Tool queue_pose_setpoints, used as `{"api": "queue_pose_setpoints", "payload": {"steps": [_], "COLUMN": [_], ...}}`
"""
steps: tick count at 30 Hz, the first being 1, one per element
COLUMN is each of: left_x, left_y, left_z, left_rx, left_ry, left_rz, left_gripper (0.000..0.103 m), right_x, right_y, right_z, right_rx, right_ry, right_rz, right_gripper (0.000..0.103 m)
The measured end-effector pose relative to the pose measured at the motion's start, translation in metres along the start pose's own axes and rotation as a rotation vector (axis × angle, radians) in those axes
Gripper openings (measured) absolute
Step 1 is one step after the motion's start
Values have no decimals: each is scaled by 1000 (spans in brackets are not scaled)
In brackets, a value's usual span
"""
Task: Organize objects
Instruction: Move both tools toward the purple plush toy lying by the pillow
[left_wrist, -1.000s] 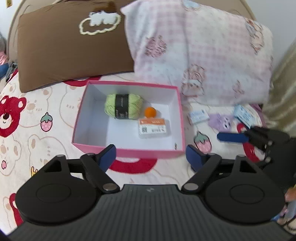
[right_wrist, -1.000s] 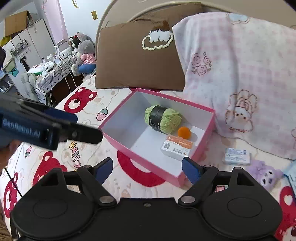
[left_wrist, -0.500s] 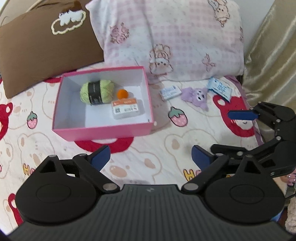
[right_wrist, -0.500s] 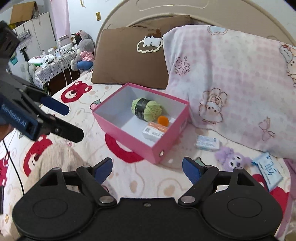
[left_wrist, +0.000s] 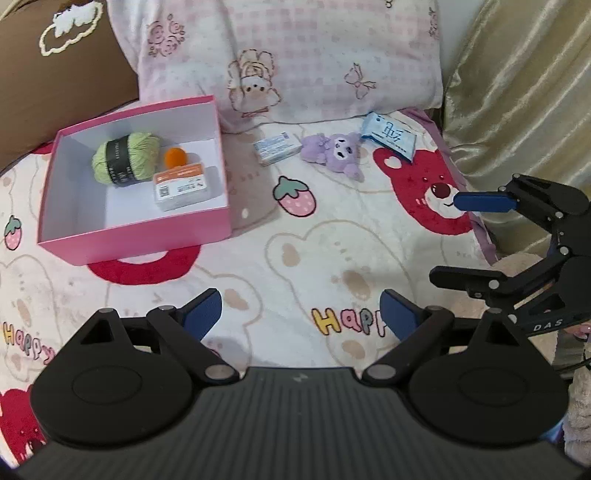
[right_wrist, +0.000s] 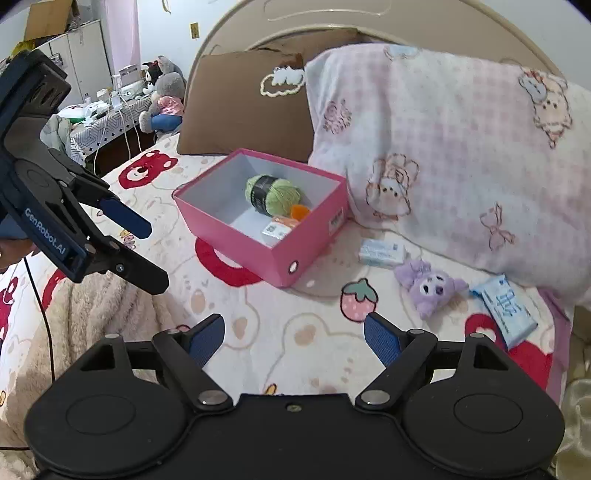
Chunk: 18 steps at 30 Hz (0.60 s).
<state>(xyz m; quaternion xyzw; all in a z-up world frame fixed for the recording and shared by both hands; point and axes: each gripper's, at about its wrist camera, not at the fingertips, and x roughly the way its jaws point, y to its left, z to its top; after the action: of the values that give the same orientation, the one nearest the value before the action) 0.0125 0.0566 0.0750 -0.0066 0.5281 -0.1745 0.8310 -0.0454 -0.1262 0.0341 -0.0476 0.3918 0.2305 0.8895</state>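
Note:
On the bear-print bedspread sits an open pink box (left_wrist: 133, 236) (right_wrist: 236, 236) with green yarn (left_wrist: 125, 158), an orange pompom (left_wrist: 175, 157) and an orange-labelled card box (left_wrist: 181, 186) inside. To its right lie a small blue-white packet (left_wrist: 277, 147) (right_wrist: 382, 253), a purple plush (left_wrist: 334, 151) (right_wrist: 428, 286) and a blue tissue pack (left_wrist: 389, 136) (right_wrist: 506, 310). My left gripper (left_wrist: 301, 310) (right_wrist: 147, 254) hovers in front of the box; its jaws are closing with nothing between them. Off to the right, my right gripper (right_wrist: 293, 332) (left_wrist: 461, 240) is open and empty.
A pink checked pillow (left_wrist: 295, 55) and a brown pillow (left_wrist: 55, 66) lean behind the box. A gold curtain (left_wrist: 517, 92) hangs past the bed's right edge. A beige fleece (right_wrist: 92, 314) lies under the left gripper. A cluttered side table (right_wrist: 110, 110) stands beyond the bed's left side.
Both grippers have swung to the right, so the box has slid left in both views and the plush and packets have come into fuller view. The left jaws stand a little wider.

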Motion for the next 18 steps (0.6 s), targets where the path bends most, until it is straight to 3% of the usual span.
{"api": "queue_pose_setpoints", "payload": {"steps": [12,18], "left_x": [40,65], "left_y": [-24,-26], "left_z": [4,16], "left_rx": [52,30], "left_ry": [-44,-72], "left_rz": [-8,-31], "left_gripper": [94,94], "right_x": [9,27], "right_y": [-11,-40], "right_z": [-21,-24], "right_rx": [6,108], "right_ry": [-24,-51], "right_rz": [-150,-169], "right_gripper": [86,86]}}
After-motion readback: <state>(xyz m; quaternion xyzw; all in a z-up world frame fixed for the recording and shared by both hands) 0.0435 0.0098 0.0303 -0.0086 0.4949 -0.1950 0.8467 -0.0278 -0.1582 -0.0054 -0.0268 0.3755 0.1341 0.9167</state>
